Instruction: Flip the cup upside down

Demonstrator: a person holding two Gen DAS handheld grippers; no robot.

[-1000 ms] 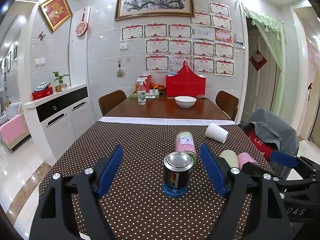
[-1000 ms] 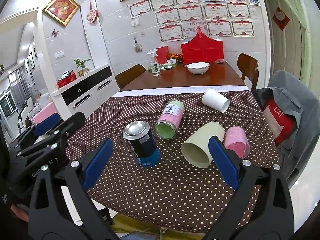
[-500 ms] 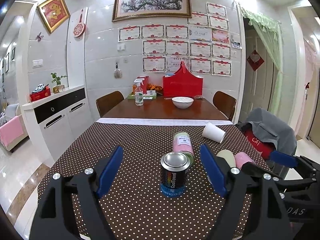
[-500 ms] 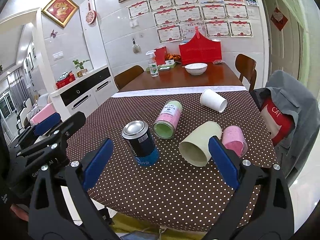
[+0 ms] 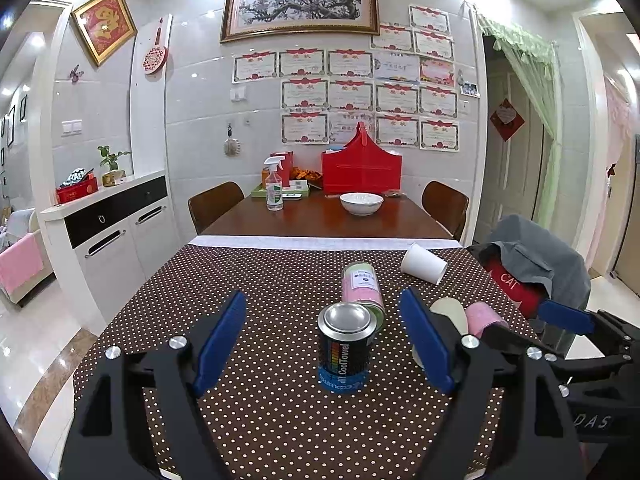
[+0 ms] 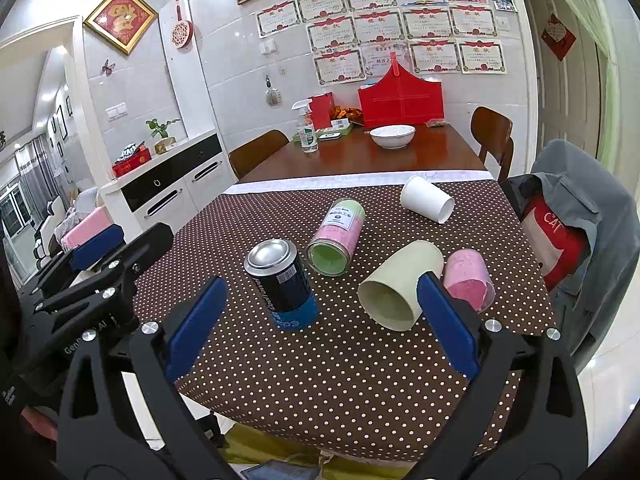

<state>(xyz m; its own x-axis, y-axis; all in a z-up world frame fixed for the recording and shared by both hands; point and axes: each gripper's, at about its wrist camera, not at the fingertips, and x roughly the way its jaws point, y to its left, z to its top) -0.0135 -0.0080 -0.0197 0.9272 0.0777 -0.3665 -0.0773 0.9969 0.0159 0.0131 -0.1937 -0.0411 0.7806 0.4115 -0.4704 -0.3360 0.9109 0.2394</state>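
Note:
A cream cup (image 6: 402,284) lies on its side on the dotted tablecloth, mouth toward me; it shows partly behind my finger in the left wrist view (image 5: 450,312). A white paper cup (image 6: 427,199) (image 5: 423,263) lies on its side farther back. A pink cup (image 6: 468,276) (image 5: 482,318) stands next to the cream cup. My right gripper (image 6: 320,328) is open and empty, above the table's near edge, in front of the cream cup. My left gripper (image 5: 326,340) is open and empty, its fingers either side of a dark can (image 5: 346,346).
The dark can (image 6: 282,282) stands upright. A pink-and-green jar (image 6: 336,236) (image 5: 362,286) lies on its side behind it. A chair with a grey jacket (image 6: 576,232) is at the table's right. A white bowl (image 6: 392,136) and spray bottle (image 6: 307,130) sit on the far wooden table.
Both grippers have drawn back and risen slightly; the objects sit a little farther off in both views. Nothing on the table has moved. Both grippers stay open.

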